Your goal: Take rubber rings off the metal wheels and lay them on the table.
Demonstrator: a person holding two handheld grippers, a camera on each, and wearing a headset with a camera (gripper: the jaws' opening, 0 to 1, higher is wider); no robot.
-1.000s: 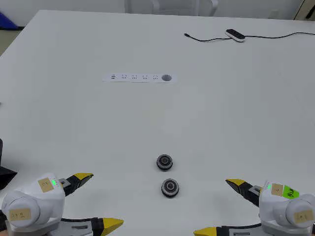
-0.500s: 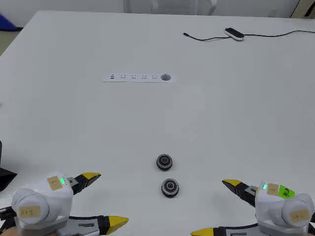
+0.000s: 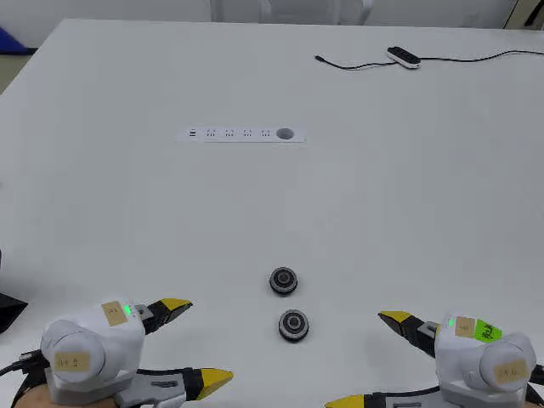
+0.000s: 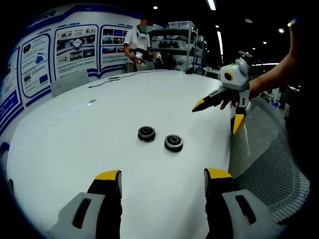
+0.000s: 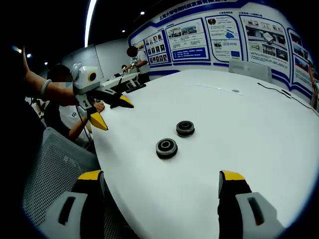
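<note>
Two small metal wheels with black rubber rings lie flat on the white table, one point(image 3: 284, 280) just beyond the other point(image 3: 294, 325). My left gripper point(image 3: 196, 340) is open at the lower left, well apart from them. My right gripper point(image 3: 365, 359) is open at the lower right, also apart. In the left gripper view the wheels point(image 4: 146, 133) point(image 4: 174, 142) lie ahead of my open left gripper point(image 4: 163, 174), and the right gripper point(image 4: 218, 116) hovers beyond them. The right gripper view has the wheels point(image 5: 185, 128) point(image 5: 166, 148) ahead of my open right gripper point(image 5: 160, 175), and the left gripper point(image 5: 112, 112) opposite.
A white power strip point(image 3: 238, 133) lies across the table's middle. A black device with a cable point(image 3: 405, 58) rests at the far right. A mesh chair point(image 5: 55, 164) stands by the near table edge. People stand at the far end point(image 4: 137, 42).
My left gripper has slid right toward the wheels. My right gripper has edged a little left. Both stay open and the wheels have not moved.
</note>
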